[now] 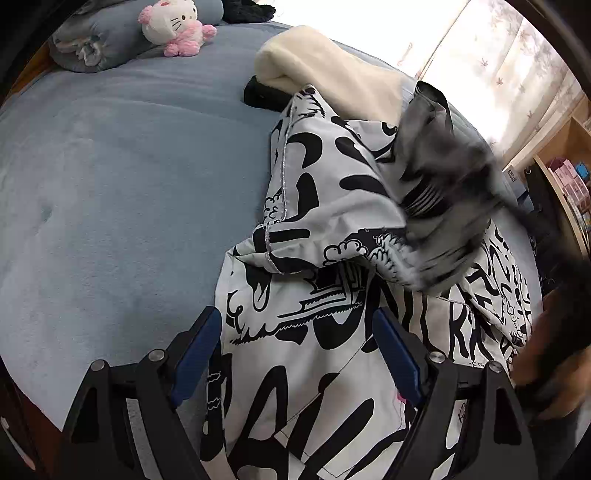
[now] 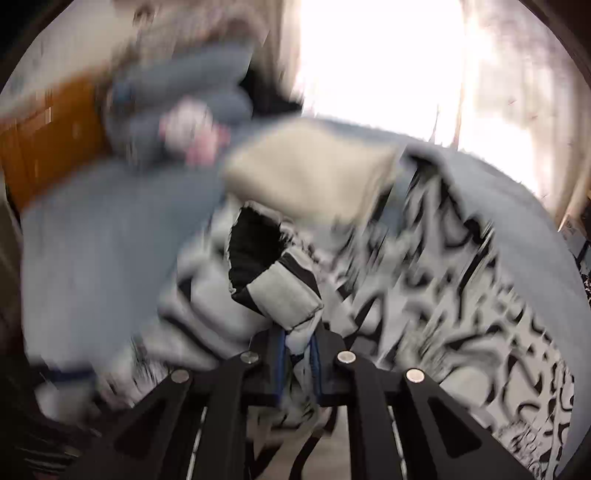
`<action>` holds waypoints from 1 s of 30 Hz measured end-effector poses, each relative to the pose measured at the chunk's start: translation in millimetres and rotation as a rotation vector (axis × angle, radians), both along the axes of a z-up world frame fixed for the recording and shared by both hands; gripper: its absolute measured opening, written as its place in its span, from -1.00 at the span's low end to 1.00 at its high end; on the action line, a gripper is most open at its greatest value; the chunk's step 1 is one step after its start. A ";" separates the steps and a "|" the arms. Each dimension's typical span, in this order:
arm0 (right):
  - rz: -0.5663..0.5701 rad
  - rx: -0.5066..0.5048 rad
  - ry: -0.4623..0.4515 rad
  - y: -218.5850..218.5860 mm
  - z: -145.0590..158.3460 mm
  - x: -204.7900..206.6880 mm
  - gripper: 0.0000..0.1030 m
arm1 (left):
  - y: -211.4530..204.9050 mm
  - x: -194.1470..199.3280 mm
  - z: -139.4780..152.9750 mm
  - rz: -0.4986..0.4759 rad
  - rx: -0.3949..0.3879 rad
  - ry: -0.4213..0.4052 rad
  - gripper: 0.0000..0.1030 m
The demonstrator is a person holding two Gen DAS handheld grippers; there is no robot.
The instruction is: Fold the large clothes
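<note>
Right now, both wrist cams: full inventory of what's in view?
printed jacket: 1, white with black graphics, spread on the bed, one sleeve lifted
bedspread: 1, blue-grey, under everything
folded blanket: 1, cream, behind the jacket
black item: 1, under the blanket's edge, kind unclear
plush toy: 1, white and pink, far end of bed
rolled quilt: 1, blue-grey, beside the toy
shelf: 1, wooden, right edge
left gripper: open over the jacket's hem
right gripper: shut on the sleeve cuff
</note>
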State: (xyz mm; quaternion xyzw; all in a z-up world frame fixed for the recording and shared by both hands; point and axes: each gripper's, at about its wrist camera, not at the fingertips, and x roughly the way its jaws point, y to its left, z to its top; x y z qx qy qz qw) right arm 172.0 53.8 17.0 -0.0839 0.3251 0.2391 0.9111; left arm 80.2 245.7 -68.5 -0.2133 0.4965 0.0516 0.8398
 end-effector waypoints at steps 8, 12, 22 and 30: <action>-0.398 0.247 -0.041 -163.1 45.0 8.6 -0.79 | -7.8 -2.3 2.1 -0.025 0.002 -0.015 0.60; -0.503 0.189 0.256 -213.0 -32.4 10.3 -0.65 | -16.5 4.0 1.5 -0.050 0.001 -0.006 0.60; -0.519 0.217 0.397 -261.9 -80.9 -28.4 -0.32 | -45.5 43.5 -24.7 -0.150 0.138 0.080 0.60; -0.446 0.237 0.362 -240.7 -69.8 -13.1 -0.32 | 8.6 46.1 -40.5 0.158 0.068 0.071 -0.13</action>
